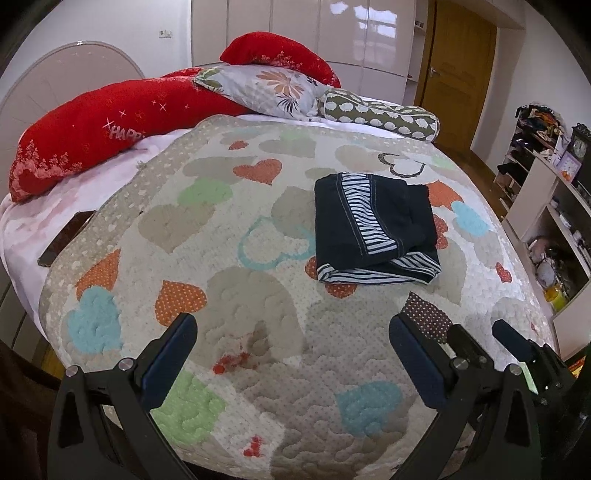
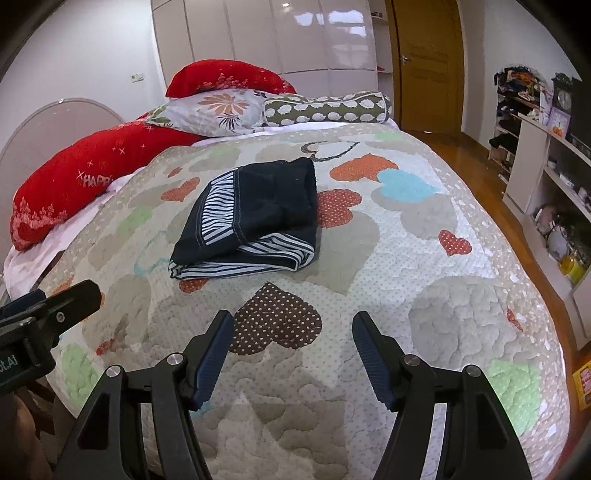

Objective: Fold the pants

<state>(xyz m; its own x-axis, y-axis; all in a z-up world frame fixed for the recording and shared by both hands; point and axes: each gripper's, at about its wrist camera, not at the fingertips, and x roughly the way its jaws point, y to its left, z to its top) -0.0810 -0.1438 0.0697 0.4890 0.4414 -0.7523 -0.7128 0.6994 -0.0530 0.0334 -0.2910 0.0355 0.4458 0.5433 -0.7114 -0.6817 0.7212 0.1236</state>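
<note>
Dark cloth pants [image 2: 255, 206] with striped trim lie on a puffy quilted bedspread [image 2: 424, 258]; wardrobe doors [image 2: 295, 37] are glossy, floor [image 2: 476, 181] polished wood.

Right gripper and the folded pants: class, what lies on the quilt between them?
Only bare quilt; a brown dotted heart patch is printed between the right gripper and the pants, seen in the right wrist view.

Lighting: soft, even daylight, moderately bright. Glare: window reflections on glossy wardrobe doors [image 1: 343, 33]. Shadows: faint, beneath folded pants [image 2: 247, 218]. Focus: sharp centrally. Distortion: strong fisheye curvature, dark vignetted corners, bed quilt [image 1: 258, 258] bulging.
</note>
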